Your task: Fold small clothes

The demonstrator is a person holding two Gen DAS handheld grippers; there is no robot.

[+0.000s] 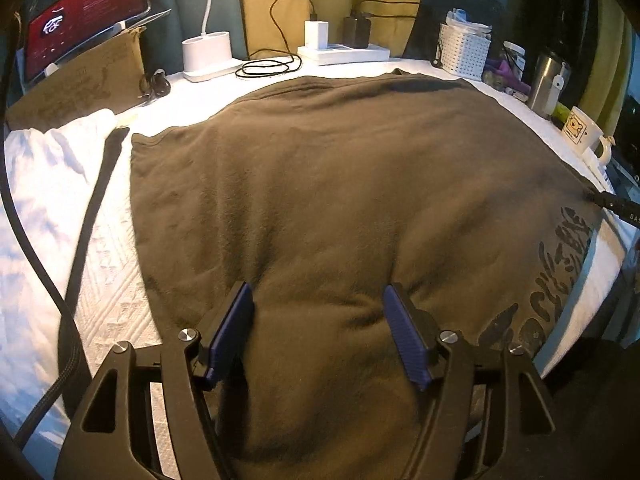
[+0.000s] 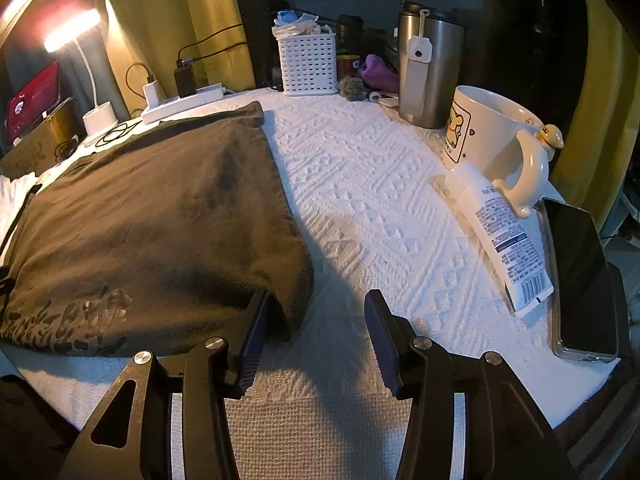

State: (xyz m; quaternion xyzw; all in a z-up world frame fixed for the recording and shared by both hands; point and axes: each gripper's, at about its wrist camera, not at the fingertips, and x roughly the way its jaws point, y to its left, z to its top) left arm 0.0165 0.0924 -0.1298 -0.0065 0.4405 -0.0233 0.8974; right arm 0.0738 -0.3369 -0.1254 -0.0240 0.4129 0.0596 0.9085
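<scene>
1. Closest to us, between the blue pads of the left gripper (image 1: 318,334), lies a low swell of the brown garment (image 1: 340,200); the jaws stand apart with the pads on either side of that cloth, not pinching it.
2. Beside it, the right gripper (image 2: 316,338) also stands apart, over bare white table cover (image 2: 380,200); its left pad sits just at the garment's near right corner, and nothing is held between the pads.
3. Across the middle of the table the garment lies flat as a rough rectangle, with dark lettering (image 1: 560,280) running along its near right edge. Its right side looks like a rounded doubled edge, so we judge at least one fold is already made.
4. What we reckon is left: one or more further folds to bring it down to a compact packet, then setting it aside. Neither gripper has a hold yet for that.
5. At the left, a white cloth (image 1: 52,184) lies crumpled and looks unfolded, perhaps another piece waiting.
6. Farthest back stand a white basket (image 2: 308,64), a steel tumbler (image 2: 428,68), a mug (image 2: 492,128), a power strip (image 1: 344,53) and a lamp base (image 1: 208,54), all clear of the garment.
</scene>
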